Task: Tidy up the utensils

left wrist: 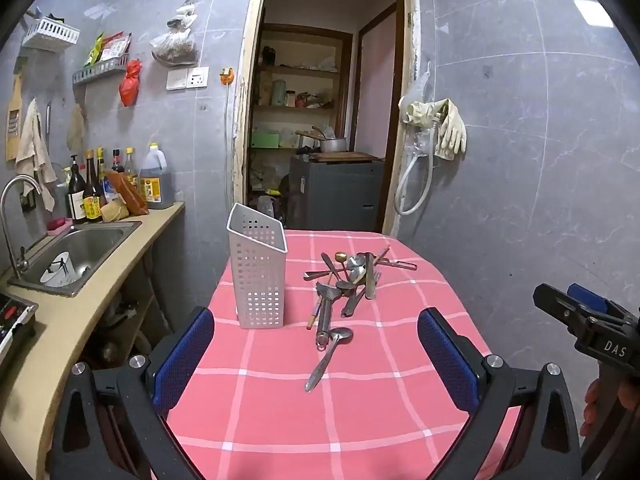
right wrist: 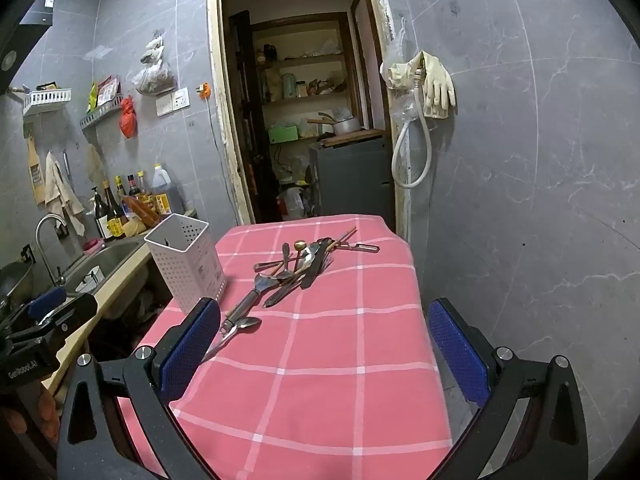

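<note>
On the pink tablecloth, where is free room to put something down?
The near half of the tablecloth, from the lone spoon toward the cameras, is bare, as is the strip right of the utensil pile. It is crowded between the pile and the white holder.

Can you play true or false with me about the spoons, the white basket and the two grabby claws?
1. The white perforated plastic holder stands upright on the pink checked tablecloth. True.
2. The pile of metal utensils is inside the holder. False: it lies on the cloth beside it.
3. The left gripper holds a spoon. False: it is open and holds nothing.
4. The right gripper is open. True.
</note>
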Tool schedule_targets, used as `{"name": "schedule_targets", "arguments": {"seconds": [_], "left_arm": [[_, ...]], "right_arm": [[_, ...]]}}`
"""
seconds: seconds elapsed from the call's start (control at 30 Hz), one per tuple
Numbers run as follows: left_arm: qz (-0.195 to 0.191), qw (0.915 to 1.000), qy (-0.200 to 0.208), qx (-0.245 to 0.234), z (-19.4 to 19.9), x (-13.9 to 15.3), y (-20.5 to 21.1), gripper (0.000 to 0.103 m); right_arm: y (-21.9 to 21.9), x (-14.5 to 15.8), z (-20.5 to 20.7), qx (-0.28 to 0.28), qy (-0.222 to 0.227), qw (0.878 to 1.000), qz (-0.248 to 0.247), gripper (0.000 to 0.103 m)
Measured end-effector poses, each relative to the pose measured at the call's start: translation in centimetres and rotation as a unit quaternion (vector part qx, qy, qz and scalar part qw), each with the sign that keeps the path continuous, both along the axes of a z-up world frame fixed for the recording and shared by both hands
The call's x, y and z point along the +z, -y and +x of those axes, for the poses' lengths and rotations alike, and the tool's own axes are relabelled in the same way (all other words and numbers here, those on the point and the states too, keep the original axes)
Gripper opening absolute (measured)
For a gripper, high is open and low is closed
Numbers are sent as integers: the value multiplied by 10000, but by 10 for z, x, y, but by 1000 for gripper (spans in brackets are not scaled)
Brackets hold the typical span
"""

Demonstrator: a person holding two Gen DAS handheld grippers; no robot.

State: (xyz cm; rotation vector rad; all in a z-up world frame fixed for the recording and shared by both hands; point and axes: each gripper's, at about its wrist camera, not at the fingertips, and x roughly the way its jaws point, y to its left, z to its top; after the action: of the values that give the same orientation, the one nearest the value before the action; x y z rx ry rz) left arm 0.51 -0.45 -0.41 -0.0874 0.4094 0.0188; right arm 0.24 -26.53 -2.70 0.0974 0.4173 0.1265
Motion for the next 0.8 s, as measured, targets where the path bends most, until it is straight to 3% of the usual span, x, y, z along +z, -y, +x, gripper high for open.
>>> {"name": "schedule_targets", "arguments": {"seconds": [0.8], "left_arm": [[-31, 10000, -1, -74, 6, 1, 1, 102]], "right_arm": [[-9, -1, -2, 15, -8, 10000, -34, 102]]}}
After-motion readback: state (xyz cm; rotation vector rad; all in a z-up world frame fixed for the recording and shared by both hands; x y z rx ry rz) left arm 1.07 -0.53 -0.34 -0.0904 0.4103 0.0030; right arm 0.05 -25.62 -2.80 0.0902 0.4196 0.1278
